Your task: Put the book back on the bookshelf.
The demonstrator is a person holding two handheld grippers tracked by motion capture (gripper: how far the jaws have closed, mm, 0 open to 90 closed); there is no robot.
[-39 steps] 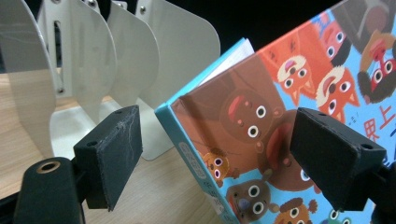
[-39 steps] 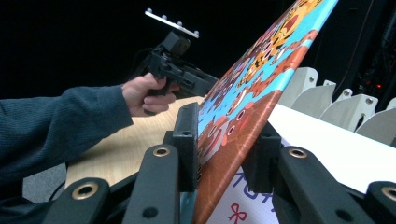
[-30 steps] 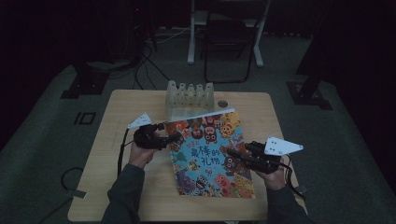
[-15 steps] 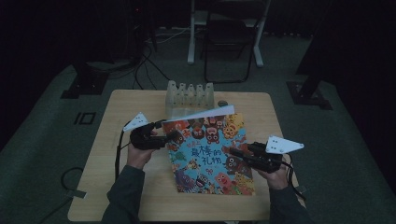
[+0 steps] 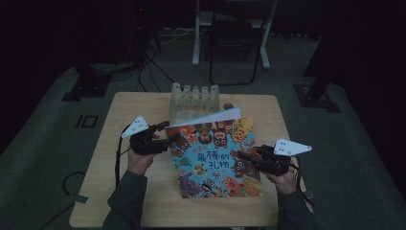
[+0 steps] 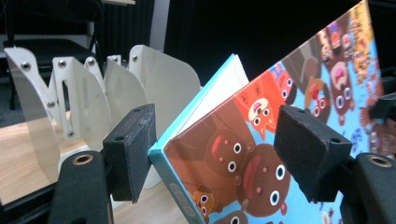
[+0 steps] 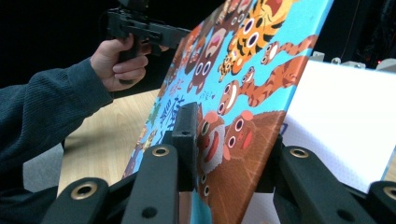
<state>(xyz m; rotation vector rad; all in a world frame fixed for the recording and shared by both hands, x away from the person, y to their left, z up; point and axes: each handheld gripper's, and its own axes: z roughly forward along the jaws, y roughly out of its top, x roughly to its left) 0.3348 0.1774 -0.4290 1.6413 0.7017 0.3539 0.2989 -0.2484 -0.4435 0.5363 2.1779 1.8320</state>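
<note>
The desk [image 5: 143, 201] carries a white slotted rack [image 5: 194, 98], just beyond the left hand-held gripper [image 5: 168, 135]. The picture book [image 5: 215, 160] lies tilted between both, probably being raised toward a slot. The right hand-held gripper [image 7: 229, 140] is clamped on its cover edge to steady it; the left's jaws, apart, have just been closing around the spine corner.

- A light wooden table [image 5: 129, 110] stood on a dark grey floor [image 5: 43, 143].
- A colourful picture book [image 5: 215, 160] rested on the table near its middle, its cover lifted.
- A pale rack of upright dividers [image 5: 194, 98] stood at the far edge, just behind the book.
</note>
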